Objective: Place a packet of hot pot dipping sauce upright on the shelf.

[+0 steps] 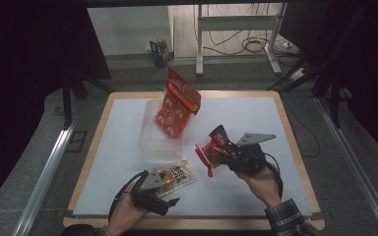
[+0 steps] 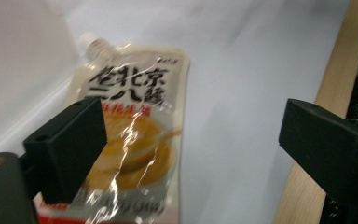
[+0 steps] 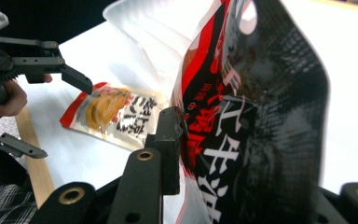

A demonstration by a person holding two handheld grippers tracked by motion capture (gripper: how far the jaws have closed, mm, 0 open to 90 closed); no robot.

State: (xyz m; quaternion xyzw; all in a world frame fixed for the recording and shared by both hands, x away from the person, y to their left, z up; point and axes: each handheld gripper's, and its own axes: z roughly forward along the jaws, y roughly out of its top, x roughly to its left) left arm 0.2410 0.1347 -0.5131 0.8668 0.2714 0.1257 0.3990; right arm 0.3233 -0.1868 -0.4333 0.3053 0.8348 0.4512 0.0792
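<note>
The left gripper (image 1: 170,196) is near the front edge of the bench (image 1: 295,142). Its two black jaws stand wide apart and hold nothing. In the left gripper view, one jaw is over the lower part of a cream pouch (image 2: 135,140) and the other jaw is far off to the side, near the wooden edge. The pouch lies flat on the white sheet (image 1: 118,147) that covers the bench. It has black writing, a yellow picture and a small white cap at one end. In the high view the pouch (image 1: 179,175) sits just in front of the left gripper, and a clear tub (image 1: 150,140) stands just behind it.

The right gripper (image 1: 216,147) is up above the bench, to the right of the middle. Its jaws are squeezed on a red and black bag (image 1: 211,147) and hold it in the air. In the right gripper view the bag (image 3: 256,121) stands tall and close, with white writing on it, and one black jaw presses on its side. The other jaw is hidden behind the bag.

An orange pack (image 1: 177,105) with round shapes on it leans in the clear tub at the back of the sheet. It tilts up and to the right.

A checked sleeve (image 1: 288,216) shows at the right wrist.
</note>
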